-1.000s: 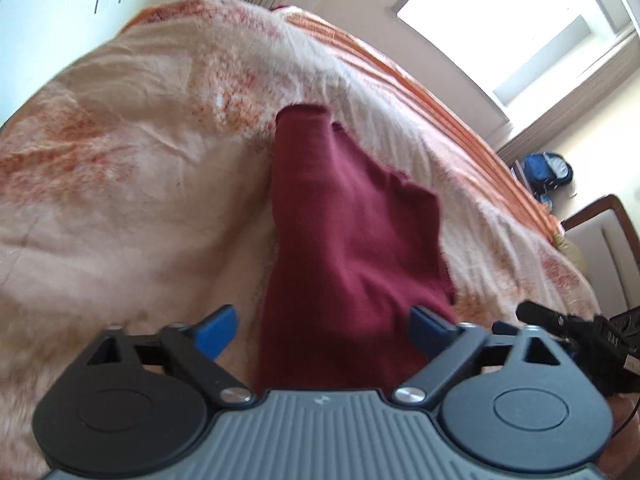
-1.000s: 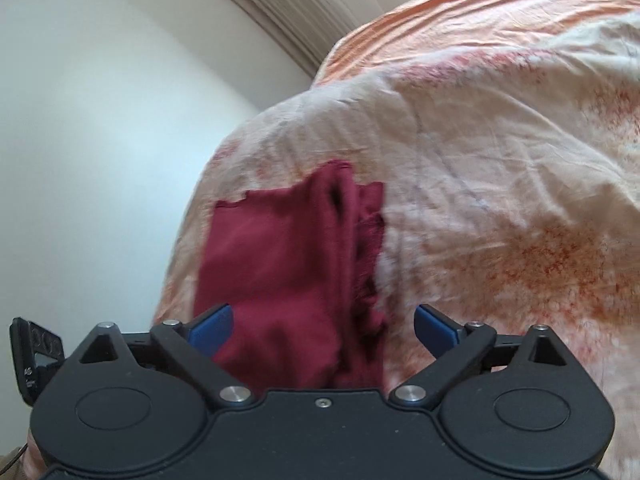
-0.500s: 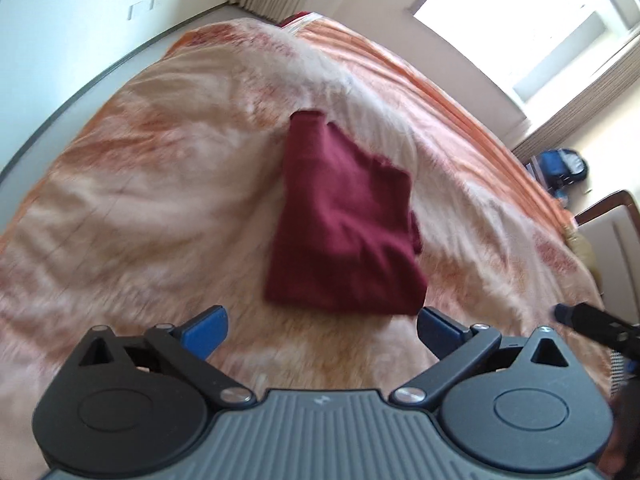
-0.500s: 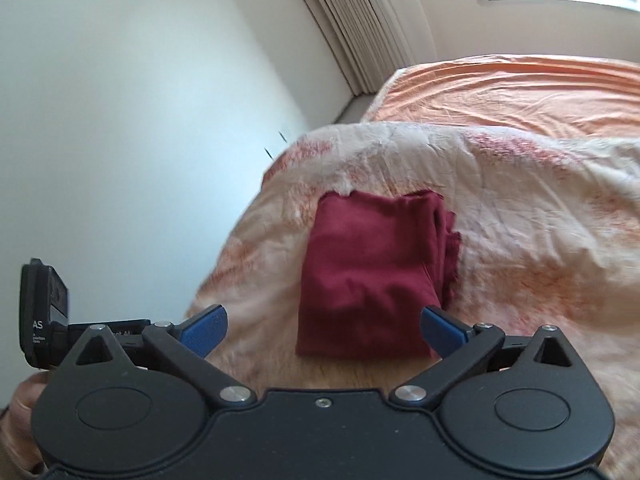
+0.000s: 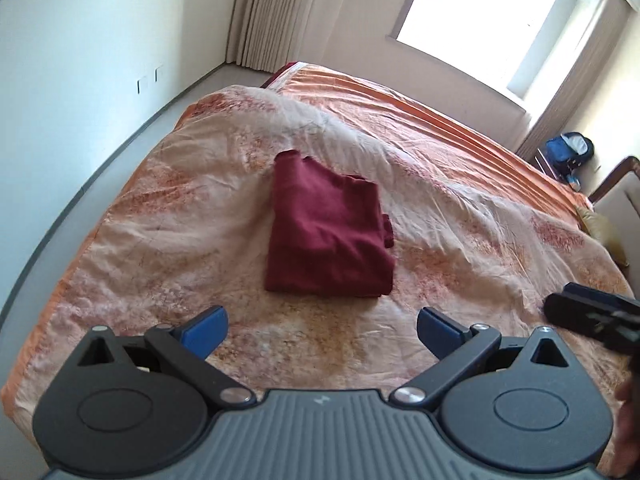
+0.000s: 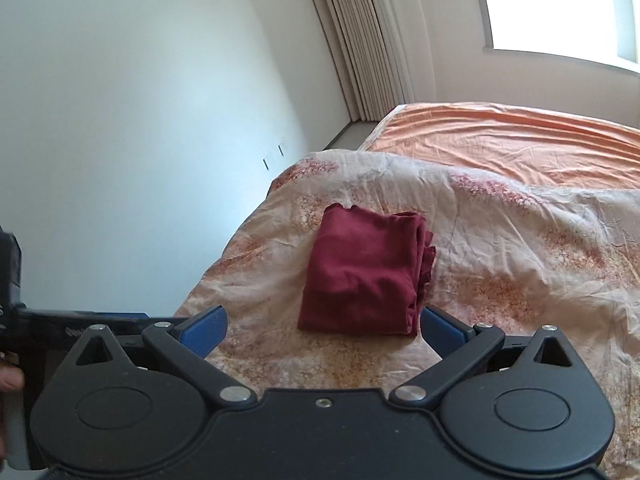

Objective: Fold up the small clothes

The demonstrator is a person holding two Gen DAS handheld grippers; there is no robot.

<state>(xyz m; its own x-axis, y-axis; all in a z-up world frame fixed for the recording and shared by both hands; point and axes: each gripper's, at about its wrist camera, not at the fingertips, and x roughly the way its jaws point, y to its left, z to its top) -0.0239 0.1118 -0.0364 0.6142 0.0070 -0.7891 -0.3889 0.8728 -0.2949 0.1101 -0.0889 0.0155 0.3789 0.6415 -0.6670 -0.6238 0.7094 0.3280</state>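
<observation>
Both grippers spread wide and empty above the bed.

The left gripper point(image 5: 322, 326) and the right gripper point(image 6: 322, 326) sit at the bottom of their frames, blue pads far apart, touching nothing. Just beyond them, in the middle of each frame, the dark red garment point(image 5: 326, 236) lies folded flat on the patterned quilt point(image 5: 168, 216). An orange sheet point(image 6: 520, 140) and a bright window point(image 5: 508, 20) fill the upper right.

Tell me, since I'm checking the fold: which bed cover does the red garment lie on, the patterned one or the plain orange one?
The patterned quilt. The red garment lies folded on its mottled cream-and-orange surface; the plain orange sheet lies bare beyond it, toward the window.
</observation>
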